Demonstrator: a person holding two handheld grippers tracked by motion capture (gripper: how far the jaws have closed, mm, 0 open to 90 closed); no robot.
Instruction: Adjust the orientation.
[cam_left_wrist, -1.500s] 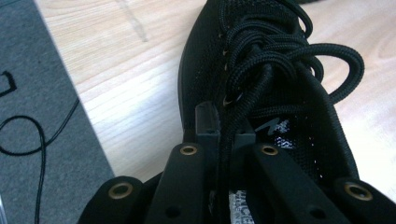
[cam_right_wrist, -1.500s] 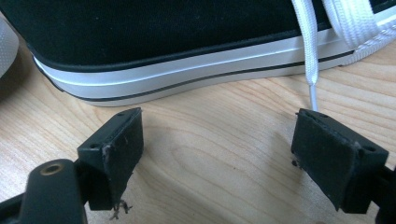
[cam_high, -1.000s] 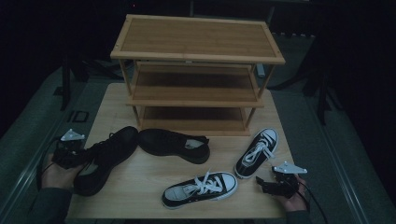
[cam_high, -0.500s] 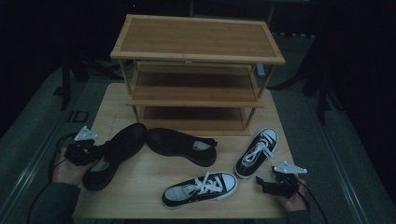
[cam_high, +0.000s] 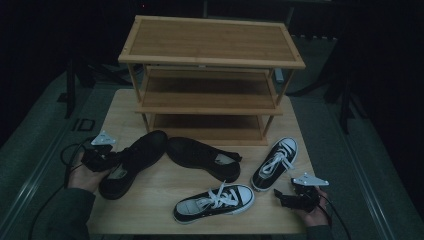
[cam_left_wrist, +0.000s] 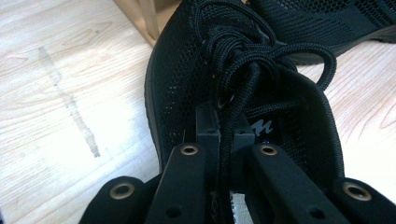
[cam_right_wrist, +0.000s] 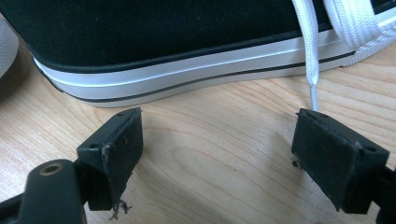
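A black mesh shoe (cam_high: 132, 162) lies on the wooden table (cam_high: 150, 210) at the left, toe pointing toward the rack. My left gripper (cam_high: 107, 159) is shut on its tongue and laces at the shoe's opening; in the left gripper view the jaws pinch the black shoe (cam_left_wrist: 196, 70) with a lace running between them. Its mate, a second black shoe (cam_high: 202, 157), lies in the middle. Two black-and-white sneakers rest at the right: one (cam_high: 215, 202) near the front edge, one (cam_high: 275, 157) farther back. My right gripper (cam_right_wrist: 219, 140) stands open on the table beside a sneaker's sole (cam_right_wrist: 163, 79).
A three-tier bamboo shoe rack (cam_high: 210, 80) stands at the back of the table, its shelves bare. A white lace end (cam_right_wrist: 310, 70) hangs down near the right jaw. The right gripper (cam_high: 290, 199) sits close to the table's front right corner. Dark floor surrounds the table.
My left gripper has carried the black shoe to the right and forward, toward the rack and its mate. The right gripper and both sneakers have stayed put.
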